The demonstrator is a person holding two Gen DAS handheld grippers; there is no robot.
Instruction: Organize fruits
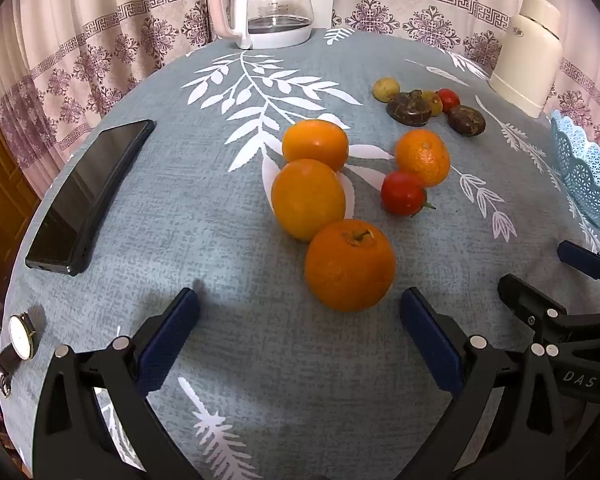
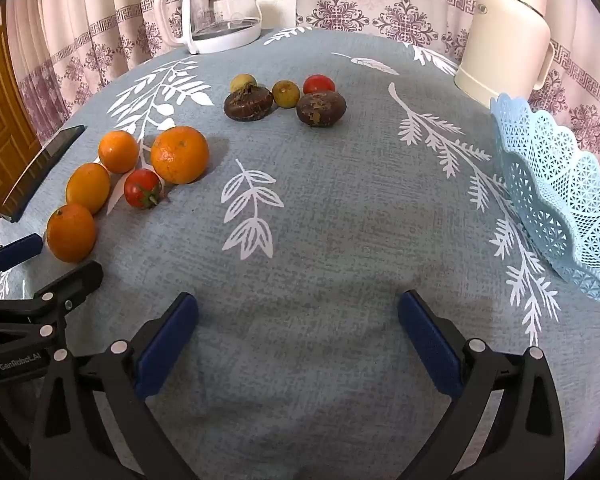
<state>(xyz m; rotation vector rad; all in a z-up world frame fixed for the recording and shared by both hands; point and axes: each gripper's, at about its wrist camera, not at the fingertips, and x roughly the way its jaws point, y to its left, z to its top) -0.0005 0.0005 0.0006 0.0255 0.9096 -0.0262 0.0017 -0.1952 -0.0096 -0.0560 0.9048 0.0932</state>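
Observation:
Several oranges lie in a loose cluster on the blue-grey tablecloth; the nearest orange [image 1: 349,265] [image 2: 71,233] sits just ahead of my left gripper [image 1: 300,300], whose jaws stand wide open around bare cloth. A red tomato [image 1: 403,193] [image 2: 141,188] rests beside them. Farther back lie two dark brown fruits [image 1: 408,108] [image 2: 321,109], small yellow-green ones [image 2: 285,94] and another tomato [image 2: 318,83]. My right gripper [image 2: 298,302] is open over bare cloth. A light blue lattice basket [image 2: 556,204] [image 1: 588,176] stands at the right edge.
A black phone [image 1: 88,196] lies at the left edge, a wristwatch [image 1: 20,338] nearer the front left. A glass kettle [image 1: 268,4] stands at the back and a cream flask [image 2: 504,36] at the back right. Patterned curtains hang behind the round table.

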